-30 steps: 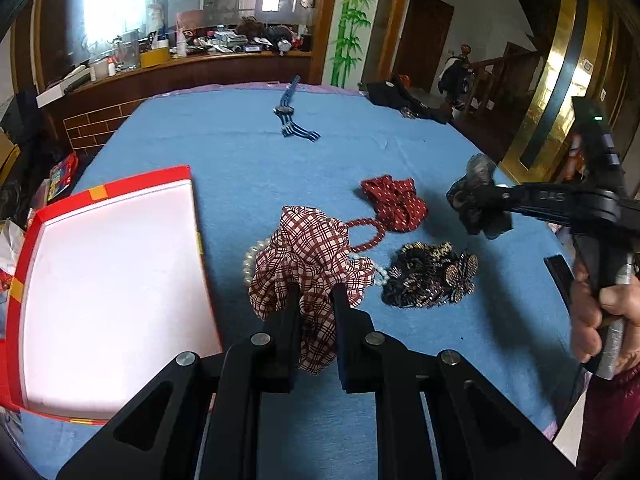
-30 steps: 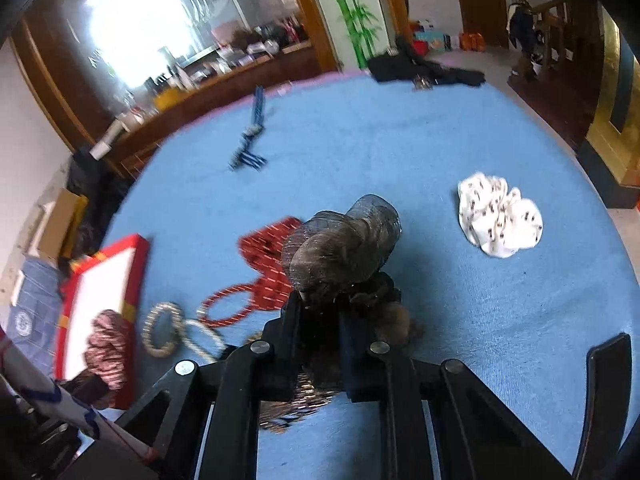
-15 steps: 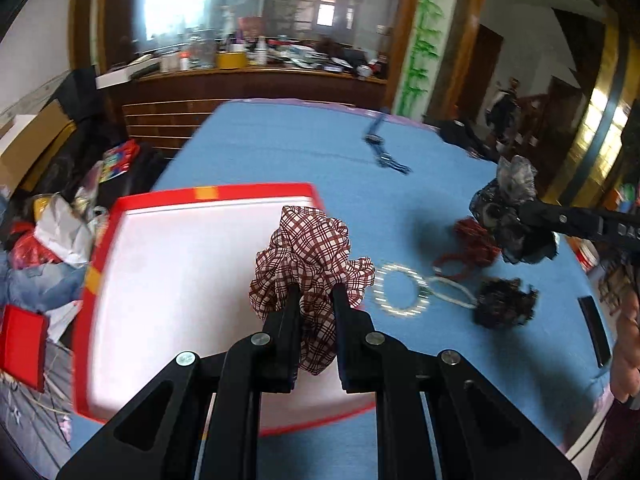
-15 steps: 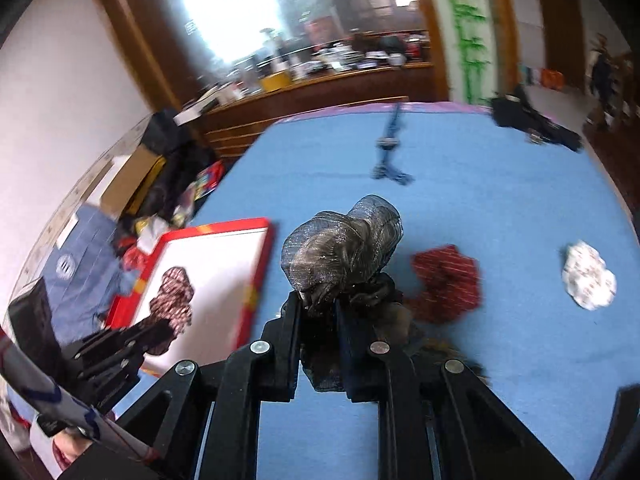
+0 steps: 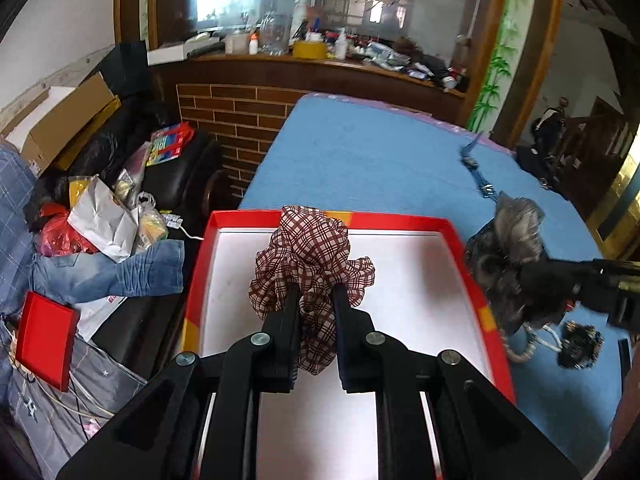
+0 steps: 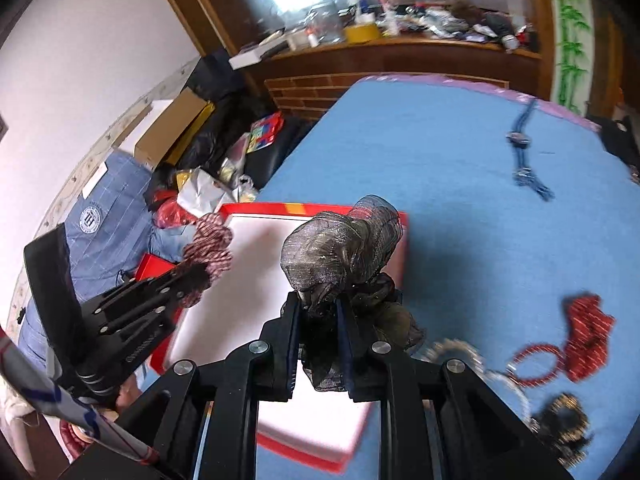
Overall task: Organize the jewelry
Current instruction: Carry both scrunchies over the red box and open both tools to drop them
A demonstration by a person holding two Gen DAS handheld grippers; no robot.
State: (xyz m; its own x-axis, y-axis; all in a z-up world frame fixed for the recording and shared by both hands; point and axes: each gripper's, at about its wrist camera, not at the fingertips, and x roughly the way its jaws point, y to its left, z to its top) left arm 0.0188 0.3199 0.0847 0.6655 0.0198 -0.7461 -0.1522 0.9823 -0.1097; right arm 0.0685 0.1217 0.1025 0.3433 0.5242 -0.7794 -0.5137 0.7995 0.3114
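Note:
My left gripper (image 5: pixel 314 300) is shut on a red plaid scrunchie (image 5: pixel 312 256), held above the white floor of a red-rimmed tray (image 5: pixel 400 222) at the table's left edge. My right gripper (image 6: pixel 318 308) grips a dark grey mesh scrunchie (image 6: pixel 340 248) over the tray's right rim (image 6: pixel 404 240). Its jaws are opening, with the fabric still pinched between the pads. The right wrist view shows the left gripper (image 6: pixel 192 276) and plaid scrunchie (image 6: pixel 210 244) over the tray's left side. In the left wrist view the grey scrunchie (image 5: pixel 512 248) hangs just right of the tray.
On the blue tablecloth (image 6: pixel 440 140) to the right lie a red scrunchie (image 6: pixel 588 320), a red bead bracelet (image 6: pixel 536 364), a pearl bracelet (image 6: pixel 460 350) and a black-gold scrunchie (image 6: pixel 564 416). A blue striped strap (image 6: pixel 524 156) lies farther back. Bags, jeans and boxes (image 5: pixel 100 240) crowd the floor left of the table.
Both grippers have swung left with their scrunchies, from above the loose jewelry to above the tray. The tray now fills the middle of both views.

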